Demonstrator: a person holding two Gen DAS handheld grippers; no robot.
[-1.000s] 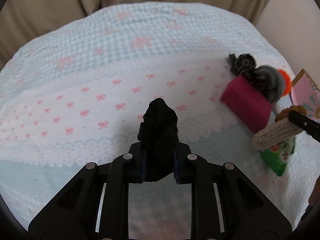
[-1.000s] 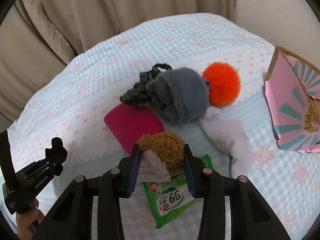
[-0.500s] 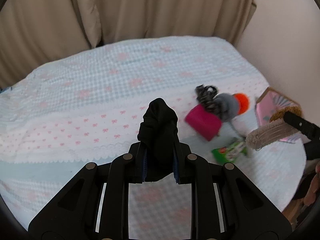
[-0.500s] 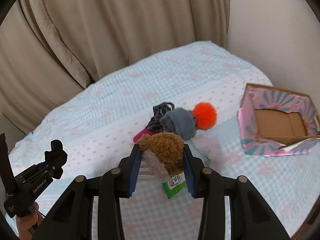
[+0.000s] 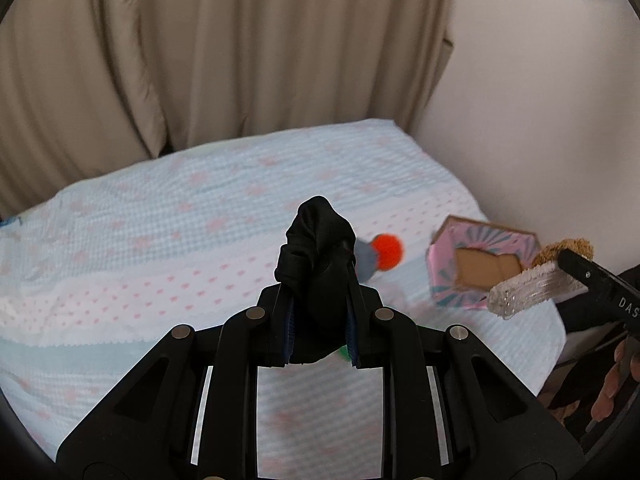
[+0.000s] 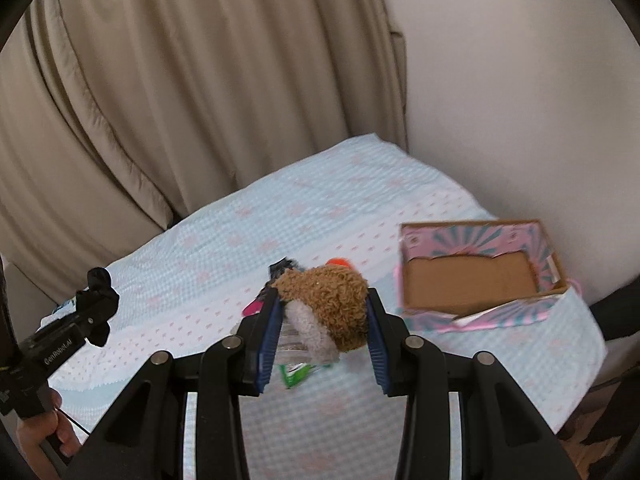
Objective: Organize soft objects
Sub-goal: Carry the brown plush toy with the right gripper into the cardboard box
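Observation:
My left gripper (image 5: 320, 312) is shut on a bunched black cloth (image 5: 318, 264) and holds it high above the bed. My right gripper (image 6: 322, 320) is shut on a brown and grey fuzzy slipper (image 6: 328, 304), also lifted; the slipper shows in the left wrist view (image 5: 536, 284). The open pink and teal cardboard box (image 6: 480, 276) sits on the bed's right side, its brown inside showing nothing in it; it also shows in the left wrist view (image 5: 480, 264). An orange pom-pom (image 5: 386, 250) with a grey hat lies on the bed, partly hidden.
The bed has a light blue checked cover with pink bows (image 5: 180, 240). A green wipes packet (image 6: 296, 372) and a magenta item (image 6: 252, 306) lie below my right gripper. Beige curtains (image 6: 200, 100) hang behind, a white wall (image 6: 520, 120) on the right.
Both grippers have risen and pulled back from the bed with their loads still held. The items on the bed look smaller and the box has come fully into view.

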